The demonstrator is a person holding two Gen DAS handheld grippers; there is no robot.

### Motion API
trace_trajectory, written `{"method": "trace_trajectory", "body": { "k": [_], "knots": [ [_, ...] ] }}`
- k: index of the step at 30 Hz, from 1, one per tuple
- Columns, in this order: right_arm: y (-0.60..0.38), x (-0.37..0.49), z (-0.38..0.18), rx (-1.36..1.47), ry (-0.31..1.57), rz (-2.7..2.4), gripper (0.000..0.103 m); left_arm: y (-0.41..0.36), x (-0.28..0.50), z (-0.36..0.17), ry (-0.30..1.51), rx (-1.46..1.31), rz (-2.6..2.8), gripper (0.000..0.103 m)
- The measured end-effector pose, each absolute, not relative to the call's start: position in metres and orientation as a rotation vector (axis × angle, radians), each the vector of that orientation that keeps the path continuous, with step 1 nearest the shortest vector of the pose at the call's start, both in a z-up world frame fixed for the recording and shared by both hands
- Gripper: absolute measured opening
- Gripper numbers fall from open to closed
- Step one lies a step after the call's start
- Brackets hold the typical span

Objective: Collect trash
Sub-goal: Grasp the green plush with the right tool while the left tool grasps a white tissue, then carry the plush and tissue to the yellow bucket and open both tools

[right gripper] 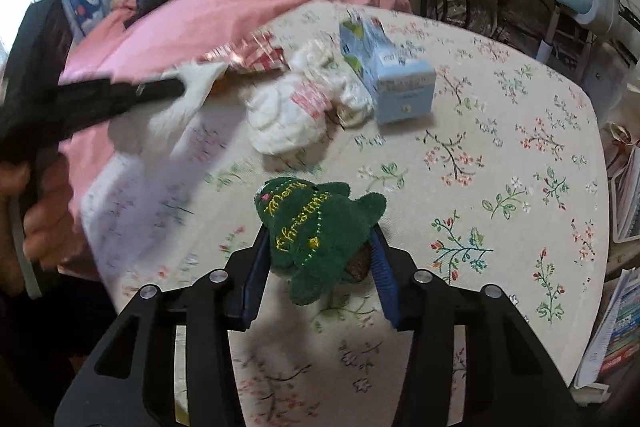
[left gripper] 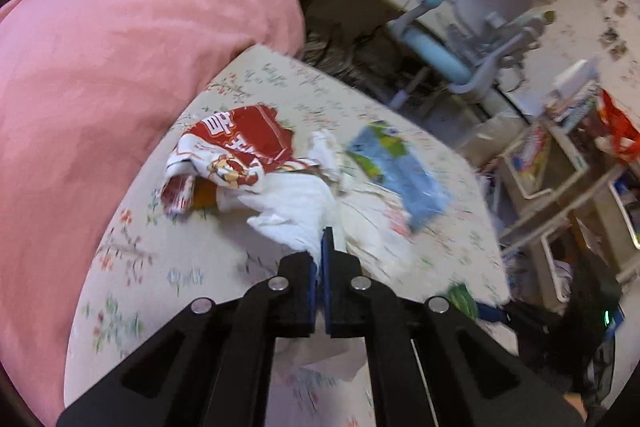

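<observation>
White crumpled tissue paper [left gripper: 296,215] on the floral tablecloth [left gripper: 168,267] is pinched in your left gripper [left gripper: 321,255]; your right gripper [right gripper: 320,247] clamps the green plush Christmas tree [right gripper: 316,227]. Grab step done; next needs a bin, none visible.

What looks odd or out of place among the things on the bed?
The green plush toy between the right gripper's fingers is no trash, unlike the crumpled white tissue in the left gripper, the torn red wrapper and the tipped blue carton.
</observation>
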State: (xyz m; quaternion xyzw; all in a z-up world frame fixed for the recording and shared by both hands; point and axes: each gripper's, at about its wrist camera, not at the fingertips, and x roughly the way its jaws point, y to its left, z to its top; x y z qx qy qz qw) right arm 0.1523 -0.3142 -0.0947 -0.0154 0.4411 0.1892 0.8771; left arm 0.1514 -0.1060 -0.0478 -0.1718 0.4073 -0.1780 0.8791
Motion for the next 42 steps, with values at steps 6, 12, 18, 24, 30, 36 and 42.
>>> {"method": "trace_trajectory", "body": {
  "k": [6, 12, 18, 24, 30, 36, 42],
  "knots": [
    [-0.323, 0.139, -0.070, 0.043, 0.882, 0.436, 0.045, -0.122, 0.114, -0.053, 0.877, -0.274, -0.366, 0.003],
    [-0.322, 0.127, -0.065, 0.025, 0.898, 0.450, 0.045, -0.137, 0.088, -0.065, 0.918, -0.248, -0.320, 0.003],
    [-0.328, 0.116, -0.065, 0.021, 0.909, 0.487, 0.045, -0.150, 0.062, -0.056, 0.908, -0.231, -0.306, 0.003],
    [-0.328, 0.102, -0.062, -0.006, 0.920, 0.554, 0.046, -0.151, 0.042, -0.042, 0.888, -0.244, -0.289, 0.003],
    [-0.311, 0.077, -0.070, -0.059, 0.987, 0.712, 0.046, -0.153, 0.023, -0.028, 0.868, -0.247, -0.292, 0.003],
    [-0.266, 0.032, -0.101, -0.238, 1.154, 0.948, 0.052, -0.156, 0.005, -0.021, 0.864, -0.238, -0.305, 0.003],
    [-0.260, 0.020, -0.105, -0.275, 1.189, 0.935, 0.060, -0.157, -0.012, -0.027, 0.889, -0.219, -0.309, 0.003]
  ]
}}
